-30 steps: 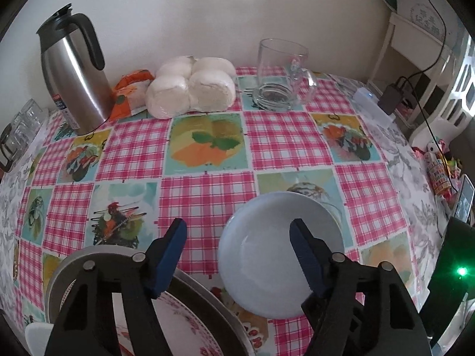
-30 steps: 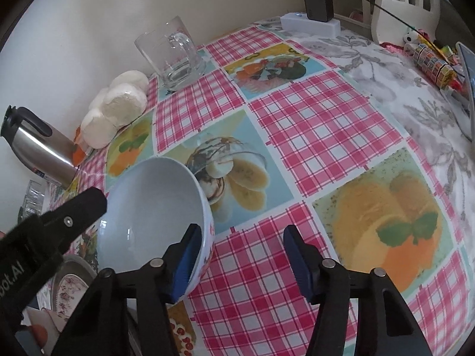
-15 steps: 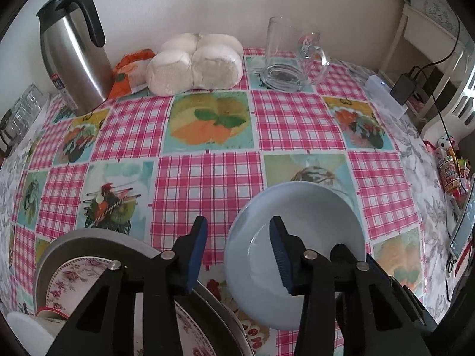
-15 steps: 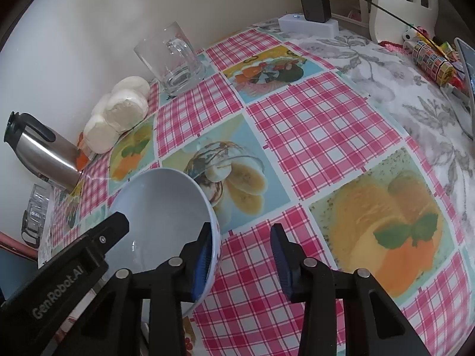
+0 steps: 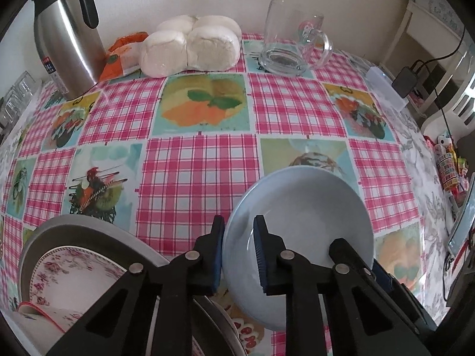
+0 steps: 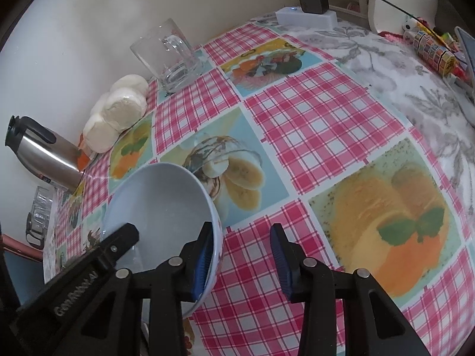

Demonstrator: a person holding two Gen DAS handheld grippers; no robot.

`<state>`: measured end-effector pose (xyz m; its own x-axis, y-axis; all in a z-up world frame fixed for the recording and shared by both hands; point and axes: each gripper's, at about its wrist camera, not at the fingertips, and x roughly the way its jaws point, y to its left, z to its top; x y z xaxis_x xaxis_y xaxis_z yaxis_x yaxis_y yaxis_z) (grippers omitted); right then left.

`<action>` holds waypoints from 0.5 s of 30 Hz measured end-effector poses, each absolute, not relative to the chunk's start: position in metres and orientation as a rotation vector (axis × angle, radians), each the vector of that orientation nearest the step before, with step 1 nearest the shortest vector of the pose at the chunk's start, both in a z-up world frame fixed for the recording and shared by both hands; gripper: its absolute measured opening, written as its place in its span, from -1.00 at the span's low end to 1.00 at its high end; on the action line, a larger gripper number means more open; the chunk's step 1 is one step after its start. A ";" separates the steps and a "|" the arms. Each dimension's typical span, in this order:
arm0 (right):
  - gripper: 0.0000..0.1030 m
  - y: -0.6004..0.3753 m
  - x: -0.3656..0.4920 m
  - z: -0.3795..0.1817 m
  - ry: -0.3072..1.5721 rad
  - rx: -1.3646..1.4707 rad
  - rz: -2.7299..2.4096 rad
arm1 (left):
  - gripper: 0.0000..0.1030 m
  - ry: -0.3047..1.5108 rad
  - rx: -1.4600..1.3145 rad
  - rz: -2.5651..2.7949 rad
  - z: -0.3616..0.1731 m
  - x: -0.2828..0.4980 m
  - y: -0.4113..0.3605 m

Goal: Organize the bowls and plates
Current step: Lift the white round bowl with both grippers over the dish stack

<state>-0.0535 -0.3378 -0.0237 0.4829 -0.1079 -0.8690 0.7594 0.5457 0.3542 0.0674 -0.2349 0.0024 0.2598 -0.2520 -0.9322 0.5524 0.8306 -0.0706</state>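
Left gripper [image 5: 237, 246]: jaws closing on the near-left rim of the pale blue bowl [image 5: 299, 225], one pad outside the wall, one inside. Pads look pressed on the rim or very nearly so; a thin sliver of wall shows between them.

Right gripper [image 6: 242, 255]: jaws part-way apart and empty. Its left finger [image 6: 204, 255] sits just at the bowl's outer wall at about 3 o'clock of the bowl; contact cannot be told. Right finger hangs over bare tablecloth [image 6: 320, 112].

Bowl lies at the near edge of the table, tilted, its raised side toward the right gripper. At its 9 o'clock, touching or nearly, is a stack: grey plate [image 5: 86, 231] with a floral plate [image 5: 74, 270] on it.

Handling, judged: glazed ceramic, stiff, smooth, likely slippery under pads, breakable if dropped. Moderately heavy for a one-sided rim pinch, so it would tend to swing down. Best hold is deep over the rim wall.

Beyond, at 12 o'clock: glass mug [image 5: 292, 47], bread rolls [image 5: 193, 47], steel thermos [image 5: 63, 35].
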 end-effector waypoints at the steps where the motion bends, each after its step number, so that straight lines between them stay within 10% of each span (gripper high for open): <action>1: -0.26 -0.338 -0.054 -0.024 0.917 0.837 -0.607 | -0.63 1.201 0.289 -0.556 0.000 0.068 -0.235; 7: -0.76 -0.336 -0.051 -0.026 0.897 0.899 -0.540 | -0.78 1.207 0.228 -0.595 0.004 0.069 -0.231; 15: -0.75 -0.337 -0.054 -0.018 0.917 0.881 -0.566 | -0.78 1.199 0.207 -0.622 0.015 0.064 -0.232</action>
